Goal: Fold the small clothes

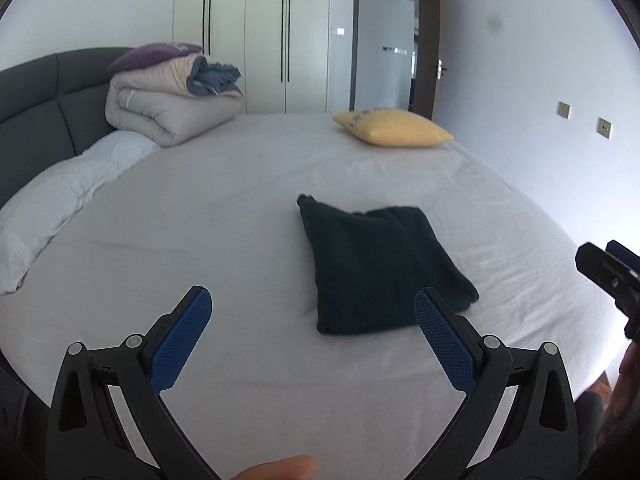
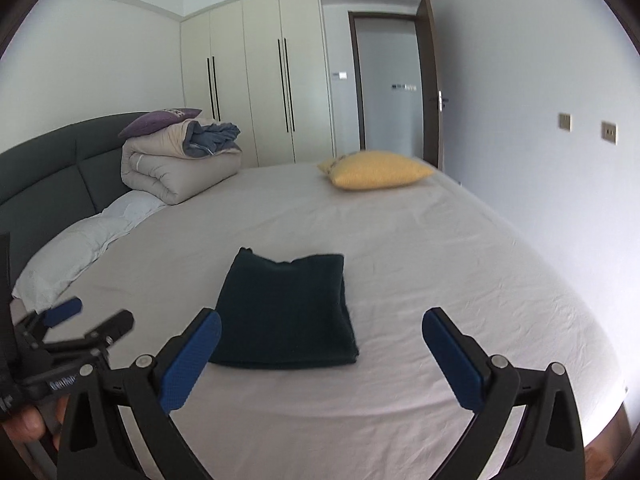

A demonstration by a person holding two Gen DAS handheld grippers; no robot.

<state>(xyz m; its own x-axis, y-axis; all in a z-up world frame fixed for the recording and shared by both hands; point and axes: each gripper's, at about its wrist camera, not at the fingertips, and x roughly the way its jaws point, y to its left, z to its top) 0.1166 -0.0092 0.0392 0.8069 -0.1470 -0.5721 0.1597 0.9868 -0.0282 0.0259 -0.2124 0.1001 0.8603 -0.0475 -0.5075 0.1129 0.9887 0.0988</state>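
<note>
A dark folded garment (image 1: pixel 380 268) lies flat as a neat square on the light bed sheet (image 1: pixel 240 220). My left gripper (image 1: pixel 312 304) hovers above the bed in front of the garment, open wide, nothing between its blue pads. In the right wrist view the same garment (image 2: pixel 288 312) rests just beyond my right gripper (image 2: pixel 322 324), which is also open and empty. The left gripper (image 2: pixel 80 320) appears at that view's left edge, and the right gripper (image 1: pixel 608 268) shows at the right edge of the left wrist view.
A yellow cushion (image 1: pixel 392 128) sits at the far side of the bed. A rolled duvet with a purple pillow (image 1: pixel 168 96) rests by the grey headboard (image 1: pixel 36 108), with a white pillow (image 1: pixel 60 200) below it. Wardrobes and a doorway stand behind.
</note>
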